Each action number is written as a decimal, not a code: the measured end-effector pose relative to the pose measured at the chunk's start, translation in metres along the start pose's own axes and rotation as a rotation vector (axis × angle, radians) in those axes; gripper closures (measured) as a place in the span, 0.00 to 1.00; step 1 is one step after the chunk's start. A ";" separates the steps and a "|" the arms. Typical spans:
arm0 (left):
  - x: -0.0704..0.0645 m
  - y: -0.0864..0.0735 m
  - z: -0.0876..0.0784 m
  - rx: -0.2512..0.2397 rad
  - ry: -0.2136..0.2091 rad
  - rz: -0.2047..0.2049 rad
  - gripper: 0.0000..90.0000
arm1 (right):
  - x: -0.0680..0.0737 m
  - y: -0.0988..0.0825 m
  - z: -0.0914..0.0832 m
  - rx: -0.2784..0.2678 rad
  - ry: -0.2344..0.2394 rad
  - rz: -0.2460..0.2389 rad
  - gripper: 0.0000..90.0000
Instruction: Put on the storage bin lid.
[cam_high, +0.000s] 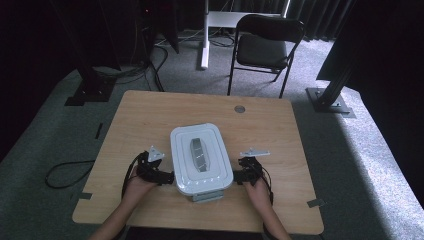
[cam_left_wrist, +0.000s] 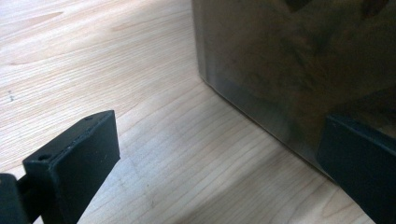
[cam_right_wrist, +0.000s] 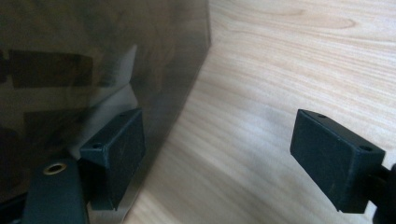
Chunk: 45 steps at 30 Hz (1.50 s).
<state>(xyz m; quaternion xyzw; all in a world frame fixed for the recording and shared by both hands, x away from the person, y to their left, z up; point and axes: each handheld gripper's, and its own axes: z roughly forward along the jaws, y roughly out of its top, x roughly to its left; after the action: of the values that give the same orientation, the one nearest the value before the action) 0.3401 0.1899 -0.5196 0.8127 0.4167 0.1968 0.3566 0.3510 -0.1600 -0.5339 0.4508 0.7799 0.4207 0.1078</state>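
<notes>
A white rectangular container (cam_high: 201, 157) with a grey handle (cam_high: 198, 154) on its lid stands in the middle of the wooden table (cam_high: 150, 115). My left gripper (cam_high: 168, 177) is at its near left side and stands open. In the left gripper view, the left gripper (cam_left_wrist: 215, 163) has one jaw against the container's dark wall (cam_left_wrist: 299, 70) and the other over bare wood. My right gripper (cam_high: 235, 176) is at the near right side, also open. In the right gripper view, the right gripper (cam_right_wrist: 224, 154) has its left jaw close to the container wall (cam_right_wrist: 93, 56).
A grey latch (cam_high: 206, 196) sticks out at the container's near end. A round grommet (cam_high: 239, 108) sits near the table's far edge. Beyond the table stand a black folding chair (cam_high: 265, 47) and dark frame posts (cam_high: 330, 95); a cable (cam_high: 65, 175) lies on the carpet at left.
</notes>
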 end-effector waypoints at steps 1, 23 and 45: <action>0.001 0.000 0.000 0.001 0.000 0.001 0.01 | 0.001 -0.001 -0.001 -0.004 0.004 0.002 0.19; 0.016 -0.016 -0.009 -0.084 -0.017 0.028 0.01 | 0.016 -0.014 0.000 0.028 0.016 -0.041 0.15; 0.028 -0.041 -0.025 -0.096 -0.029 -0.015 0.01 | -0.001 -0.025 -0.029 -0.141 -0.090 -0.055 0.15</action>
<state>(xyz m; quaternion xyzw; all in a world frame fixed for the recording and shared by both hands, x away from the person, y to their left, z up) 0.3188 0.2395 -0.5323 0.7941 0.4077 0.2019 0.4029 0.3204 -0.1830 -0.5351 0.4390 0.7547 0.4507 0.1857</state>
